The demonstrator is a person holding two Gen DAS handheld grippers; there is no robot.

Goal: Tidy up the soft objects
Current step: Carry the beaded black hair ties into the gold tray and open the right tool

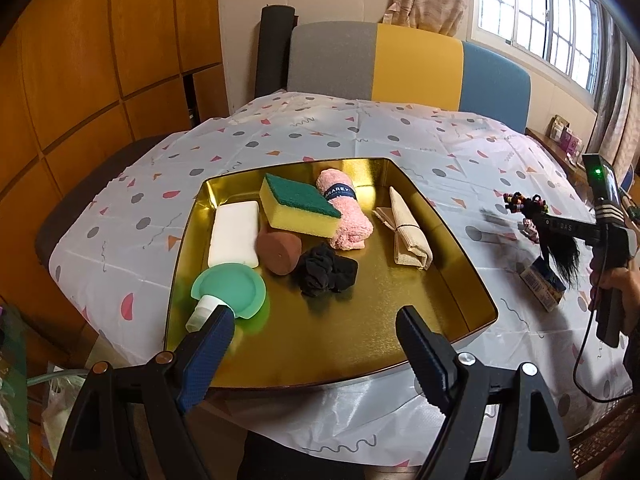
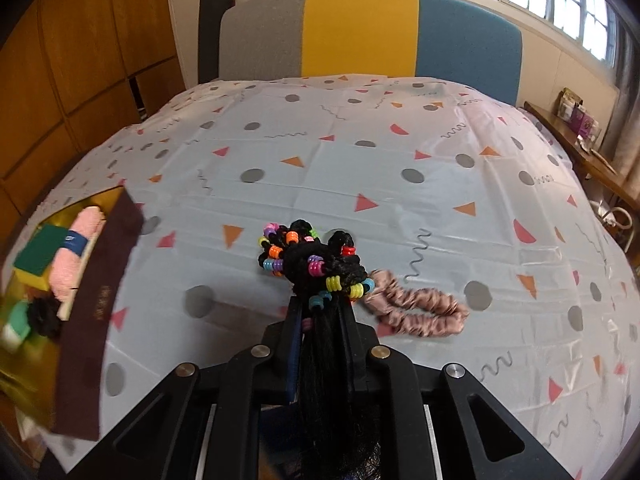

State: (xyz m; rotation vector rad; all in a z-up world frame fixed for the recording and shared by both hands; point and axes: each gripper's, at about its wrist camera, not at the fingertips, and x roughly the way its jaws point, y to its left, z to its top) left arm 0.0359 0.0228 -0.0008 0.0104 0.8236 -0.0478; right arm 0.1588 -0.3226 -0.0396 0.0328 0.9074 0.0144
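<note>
A gold tray (image 1: 360, 344) holds a white sponge (image 1: 234, 236), a yellow-green sponge (image 1: 300, 210), a rolled pink towel (image 1: 344, 216), a brown puff (image 1: 280, 252), a black scrunchie (image 1: 326, 272), a folded beige cloth (image 1: 408, 232) and a green silicone pad (image 1: 230, 290). My left gripper (image 1: 312, 320) hangs open over the tray's near part, its left finger beside the green pad's white handle. Above the tablecloth to the right of the tray, my right gripper (image 2: 320, 304) is shut on a black beaded hair tie (image 2: 312, 260) with a hair tassel. A pink scrunchie (image 2: 420, 314) lies just beyond it.
The patterned tablecloth (image 2: 360, 160) covers the table. The tray's maroon outer wall (image 2: 100, 292) stands at the left in the right wrist view. A small blue and white box (image 1: 544, 286) lies under the right gripper (image 1: 536, 220). A colour-block chair back (image 1: 416, 64) stands behind the table.
</note>
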